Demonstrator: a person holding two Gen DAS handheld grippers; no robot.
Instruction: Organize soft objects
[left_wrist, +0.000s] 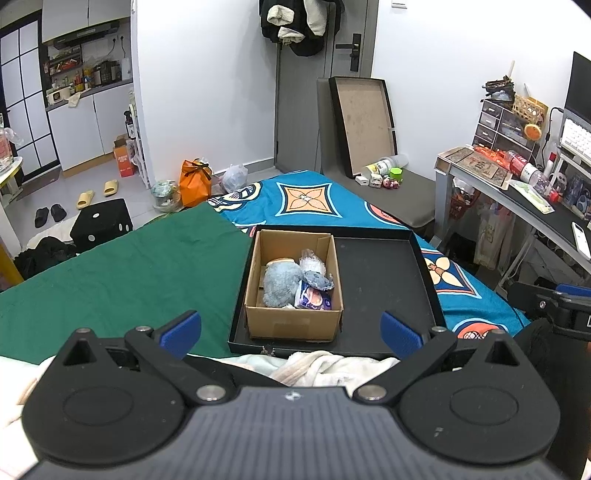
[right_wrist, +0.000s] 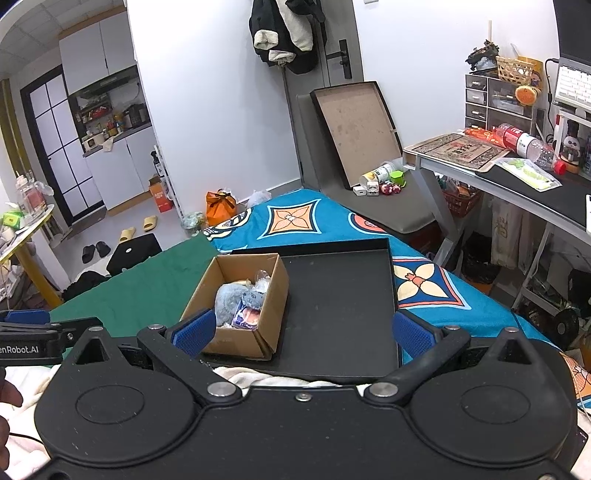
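Beyond both grippers' wide-apart, empty fingers (left_wrist: 181, 328), the cardboard box (left_wrist: 293, 317) of soft toys (left_wrist: 280, 284) sits in the black tray (left_wrist: 380, 280).

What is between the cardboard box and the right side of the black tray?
Nothing. From the cardboard box to the right wall of the black tray there is only bare tray floor, seen in both wrist views.

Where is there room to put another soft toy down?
The black tray is bare to the right of the cardboard box. The green cloth left of the tray is bare too. The box is crowded: a blue plush and packets fill it.
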